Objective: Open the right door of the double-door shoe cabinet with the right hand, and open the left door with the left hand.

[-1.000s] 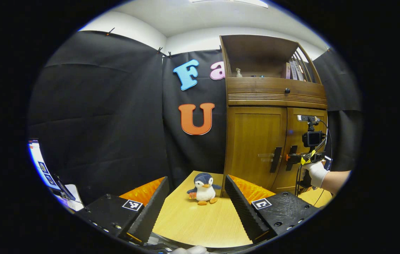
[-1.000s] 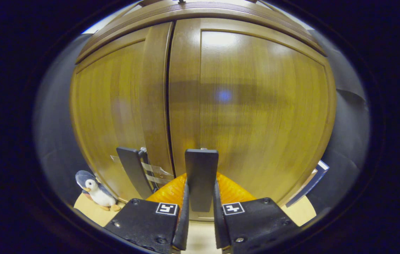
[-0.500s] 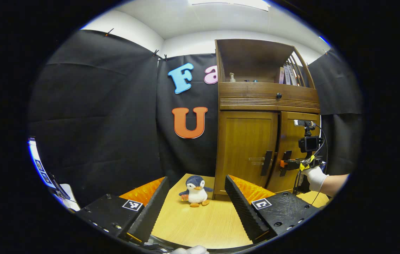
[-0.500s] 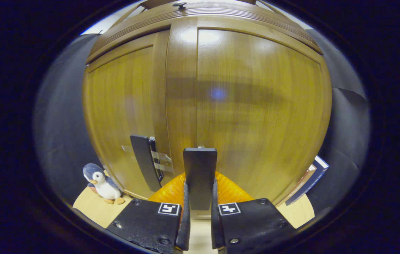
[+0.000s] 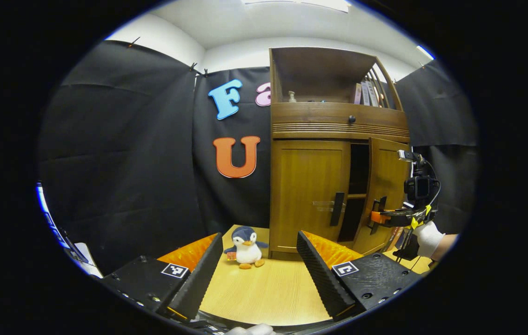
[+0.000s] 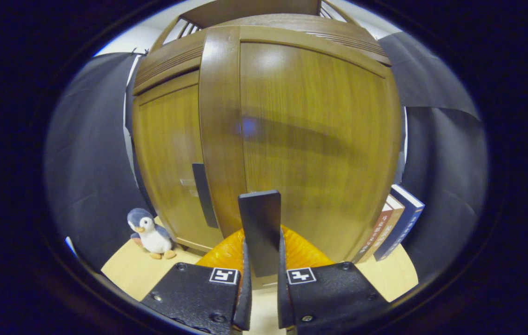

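One door of the shoe cabinet (image 5: 338, 153) is partly open, so about half the job is left. The right door (image 6: 310, 139) swings out a bit, with a dark gap beside it. The right gripper (image 6: 260, 260) is clamped on that door's handle (image 6: 260, 228). The left door (image 5: 308, 195) is shut, its handle (image 5: 337, 208) untouched. The left gripper (image 5: 259, 274) hangs over the tabletop (image 5: 264, 298), fingers wide apart, well away from the cabinet at the tabletop's far edge. A second ago both doors were shut.
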Demonstrator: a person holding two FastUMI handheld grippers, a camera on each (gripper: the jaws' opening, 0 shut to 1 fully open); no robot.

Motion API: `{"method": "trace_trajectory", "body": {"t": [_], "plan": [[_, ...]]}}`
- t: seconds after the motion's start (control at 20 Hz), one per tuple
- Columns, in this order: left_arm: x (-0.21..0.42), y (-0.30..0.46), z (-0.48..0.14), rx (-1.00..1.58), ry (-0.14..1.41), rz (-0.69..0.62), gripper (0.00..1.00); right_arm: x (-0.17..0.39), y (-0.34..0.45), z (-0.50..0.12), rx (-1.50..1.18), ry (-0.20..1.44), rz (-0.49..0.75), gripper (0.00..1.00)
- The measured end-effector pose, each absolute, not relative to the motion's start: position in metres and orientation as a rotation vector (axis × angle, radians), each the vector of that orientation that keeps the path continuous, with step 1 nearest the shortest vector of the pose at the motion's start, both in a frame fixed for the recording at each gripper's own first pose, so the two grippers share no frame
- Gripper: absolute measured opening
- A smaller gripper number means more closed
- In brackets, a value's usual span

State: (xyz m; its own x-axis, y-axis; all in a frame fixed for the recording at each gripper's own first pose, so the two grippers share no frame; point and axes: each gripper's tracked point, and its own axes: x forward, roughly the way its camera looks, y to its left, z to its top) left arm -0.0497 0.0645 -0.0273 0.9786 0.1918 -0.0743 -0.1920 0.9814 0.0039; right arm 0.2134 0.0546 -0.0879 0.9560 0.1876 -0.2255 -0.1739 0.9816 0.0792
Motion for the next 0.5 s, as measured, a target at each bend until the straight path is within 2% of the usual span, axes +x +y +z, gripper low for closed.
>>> {"method": "trace_trajectory", "body": {"t": [0.05, 0.5], "plan": [[-0.047, 0.061, -0.027, 0.001, 0.07, 0.185, 0.96, 0.206, 0.05, -0.089, 0.063, 0.239, 0.186, 0.25], [-0.028, 0.011, -0.024, 0.017, 0.08, 0.075, 0.96, 0.157, 0.001, -0.095, 0.077, 0.234, 0.174, 0.24]]}}
